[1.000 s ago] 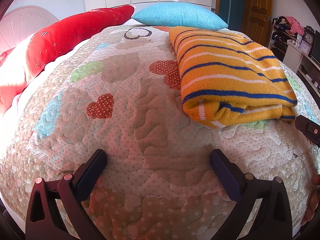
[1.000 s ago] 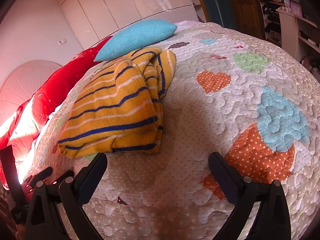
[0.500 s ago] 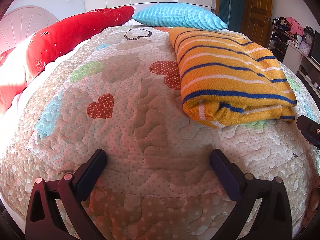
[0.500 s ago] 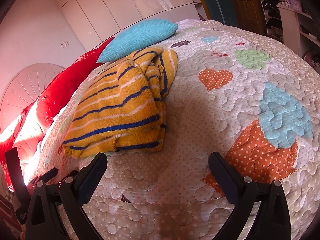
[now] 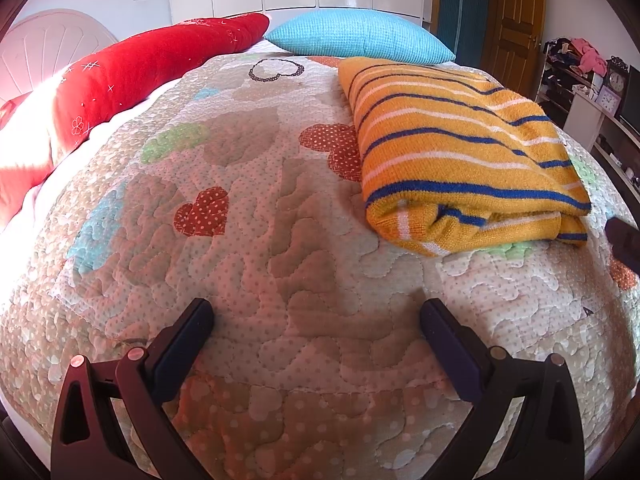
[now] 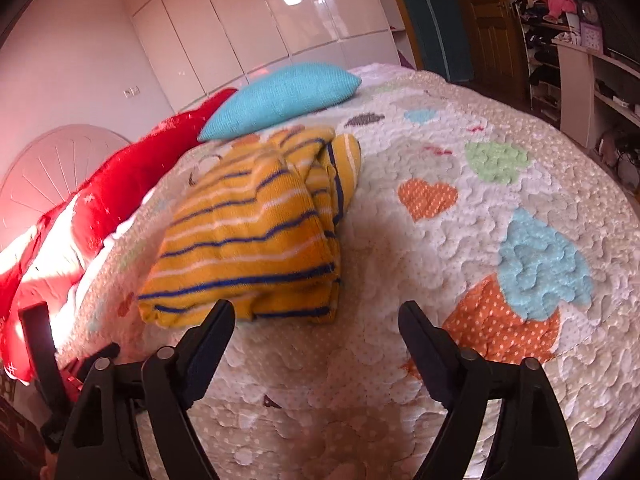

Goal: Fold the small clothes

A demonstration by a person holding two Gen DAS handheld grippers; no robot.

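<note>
Orange sweater w/ blue & white stripes, folded into a thick bundle on the bed quilt, near the blue pillow. Left claw wide open & empty, sweater ahead to its right. Right claw jaws just been closing, nothing between; sweater just ahead-left, apart

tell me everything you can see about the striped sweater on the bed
The striped sweater is a knitted garment, orange-yellow with thin dark blue and white stripes. It looks soft and fairly thick. It is folded into a compact, roughly rectangular bundle of several layers, with the layered edges showing at its near end, and lies flat on the quilted bedspread. Its far end reaches close to the blue pillow; whether they touch I cannot tell. Neither tool touches it; only the bedspread does.
</note>
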